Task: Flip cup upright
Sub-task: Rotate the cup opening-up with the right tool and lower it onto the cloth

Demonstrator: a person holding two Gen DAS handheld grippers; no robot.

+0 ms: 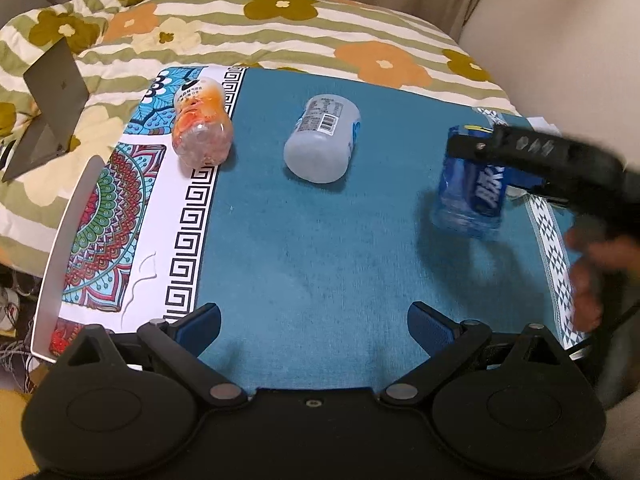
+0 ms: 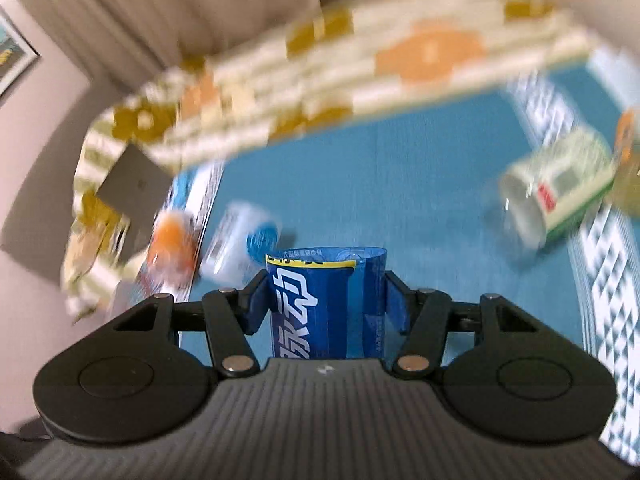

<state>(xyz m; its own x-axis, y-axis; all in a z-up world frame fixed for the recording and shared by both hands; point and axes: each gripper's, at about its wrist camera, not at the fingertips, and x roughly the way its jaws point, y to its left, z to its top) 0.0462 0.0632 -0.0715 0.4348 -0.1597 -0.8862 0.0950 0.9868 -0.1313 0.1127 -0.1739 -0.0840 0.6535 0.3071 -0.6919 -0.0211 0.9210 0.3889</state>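
Note:
A blue-labelled clear cup (image 1: 472, 188) is held above the teal mat (image 1: 320, 248) at the right, tilted, by my right gripper (image 1: 476, 152), which is shut on it. In the right wrist view the blue cup (image 2: 326, 304) sits between the blue pads (image 2: 396, 304) of the right gripper (image 2: 326, 308). My left gripper (image 1: 314, 326) is open and empty, low over the mat's near edge. A frosted white cup (image 1: 322, 140) lies on its side mid-mat. An orange-printed cup (image 1: 202, 124) lies on its side at the left.
A green-labelled clear cup (image 2: 556, 196) lies on its side in the blurred right wrist view. A grey laptop (image 1: 48, 108) stands on the floral quilt (image 1: 280, 36) at the left. A patterned white border (image 1: 160, 240) edges the mat.

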